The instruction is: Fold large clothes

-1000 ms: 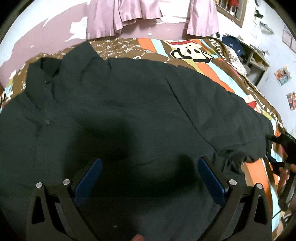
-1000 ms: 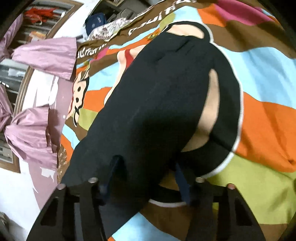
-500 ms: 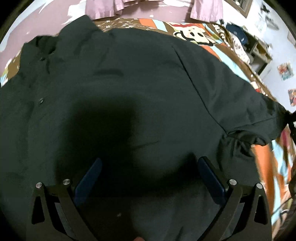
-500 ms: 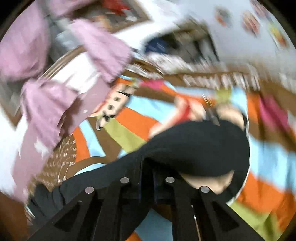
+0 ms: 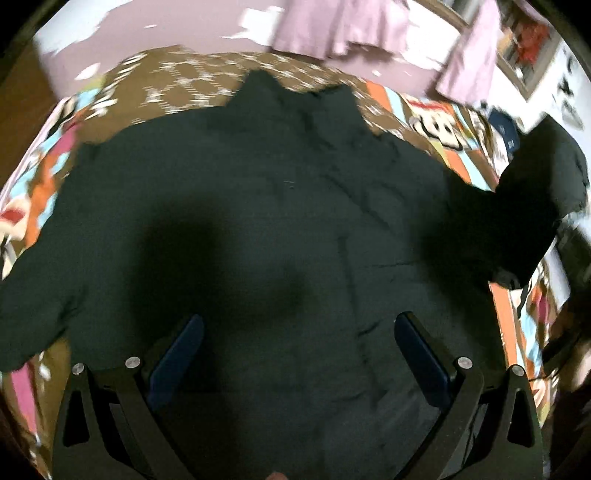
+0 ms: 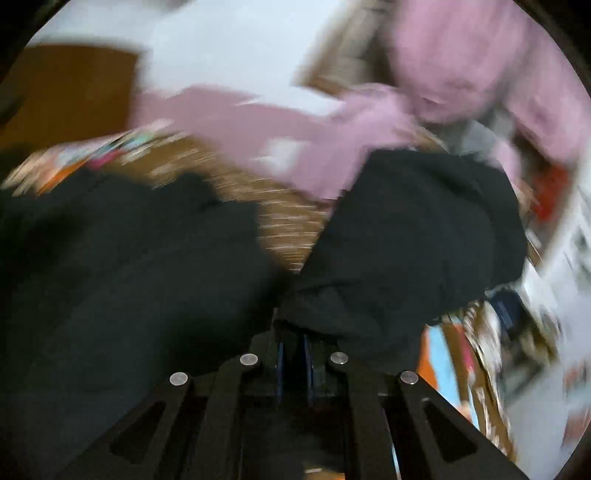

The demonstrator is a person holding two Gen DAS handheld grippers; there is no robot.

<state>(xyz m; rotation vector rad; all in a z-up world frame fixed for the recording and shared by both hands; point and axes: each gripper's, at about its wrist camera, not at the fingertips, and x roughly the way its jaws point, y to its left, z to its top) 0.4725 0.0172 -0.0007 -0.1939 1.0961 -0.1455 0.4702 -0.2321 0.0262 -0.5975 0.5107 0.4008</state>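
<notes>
A large dark shirt [image 5: 258, 206] lies spread flat on the bright patterned bedspread [image 5: 436, 122], collar toward the far wall. My left gripper [image 5: 295, 328] hovers open and empty over the shirt's lower body. My right gripper [image 6: 293, 339] is shut on the shirt's right sleeve [image 6: 417, 236] and holds it lifted off the bed. The raised sleeve also shows at the right of the left wrist view [image 5: 535, 192]. The right wrist view is motion-blurred.
Pink curtains [image 5: 340, 26] hang on the wall behind the bed. A window frame [image 5: 524, 51] and cluttered shelves sit at the far right. The bedspread shows bare along the left edge [image 5: 44, 162] and the right edge [image 5: 506, 325].
My right gripper has lifted the sleeve off the bed and swung it up and leftward. My left gripper has pulled back, so more of the shirt and bed shows.
</notes>
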